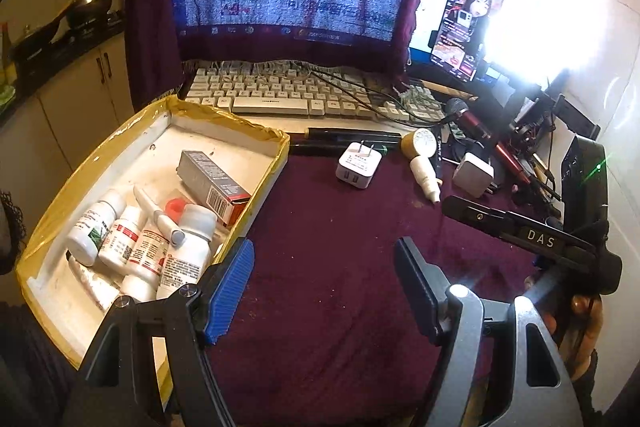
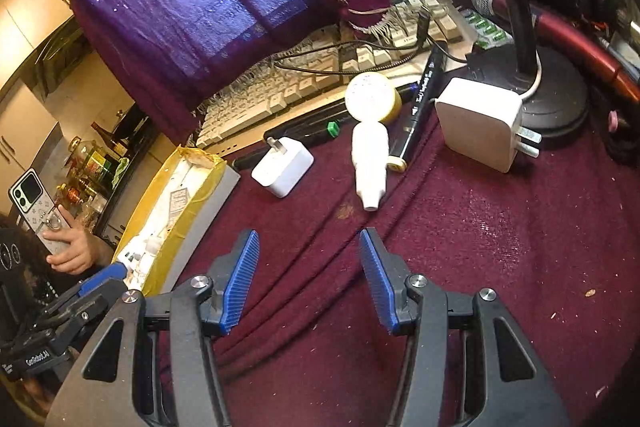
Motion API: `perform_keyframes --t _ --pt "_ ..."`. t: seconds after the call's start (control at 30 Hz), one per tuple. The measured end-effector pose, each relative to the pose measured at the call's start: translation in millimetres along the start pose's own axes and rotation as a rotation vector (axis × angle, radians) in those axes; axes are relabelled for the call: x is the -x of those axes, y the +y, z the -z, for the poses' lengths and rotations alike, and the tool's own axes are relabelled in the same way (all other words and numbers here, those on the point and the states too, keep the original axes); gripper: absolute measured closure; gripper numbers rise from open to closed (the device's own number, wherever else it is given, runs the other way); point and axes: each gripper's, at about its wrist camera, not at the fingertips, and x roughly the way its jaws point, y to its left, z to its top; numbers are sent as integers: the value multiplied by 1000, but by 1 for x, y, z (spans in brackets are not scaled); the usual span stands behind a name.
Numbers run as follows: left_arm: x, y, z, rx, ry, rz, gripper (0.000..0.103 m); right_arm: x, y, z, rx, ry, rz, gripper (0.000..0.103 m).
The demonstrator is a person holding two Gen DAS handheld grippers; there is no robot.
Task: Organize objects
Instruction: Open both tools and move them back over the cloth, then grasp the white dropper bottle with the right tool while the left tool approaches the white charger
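**Both tongs hang released over the maroon table**

The left tongs (image 1: pixel 324 291) and right tongs (image 2: pixel 308 283) both gape with nothing between their blue pads, poised above the cloth-covered table (image 1: pixel 340 267). From there, the yellow-taped tray (image 1: pixel 280 163) sits at the table's left edge, holding white medicine bottles (image 1: pixel 136 247) and a grey carton (image 1: pixel 212 183). Past the tongs, still loose on the cloth, lie a large white charger (image 2: pixel 476 123), a smaller white plug adapter (image 2: pixel 284 167) and a little white dropper bottle (image 2: pixel 370 167) lying flat between them, near the keyboard (image 1: pixel 280 95).
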Motion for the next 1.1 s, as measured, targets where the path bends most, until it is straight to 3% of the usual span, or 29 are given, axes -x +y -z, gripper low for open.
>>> perform_keyframes --t 0.27,0.5,0.67,0.83,0.93,1.0,1.1 --pt "-27 0 -1 18 25 42 36 -14 0 -20 31 -5 55 52" --pt "-37 7 -5 50 -17 58 36 -27 10 -41 83 -6 148 52" --pt "-40 4 -2 21 -29 28 36 -38 16 -50 142 7 235 52" --pt "-45 -1 -10 -37 9 34 36 -47 14 -50 167 41 277 64" --pt "-49 -8 -26 -73 32 94 36 -53 9 -47 154 63 287 75" --pt "-57 -8 -38 -66 39 137 36 -50 8 -45 142 58 280 76" --pt "-71 -5 -54 -35 35 121 36 -39 8 -36 135 51 261 76"
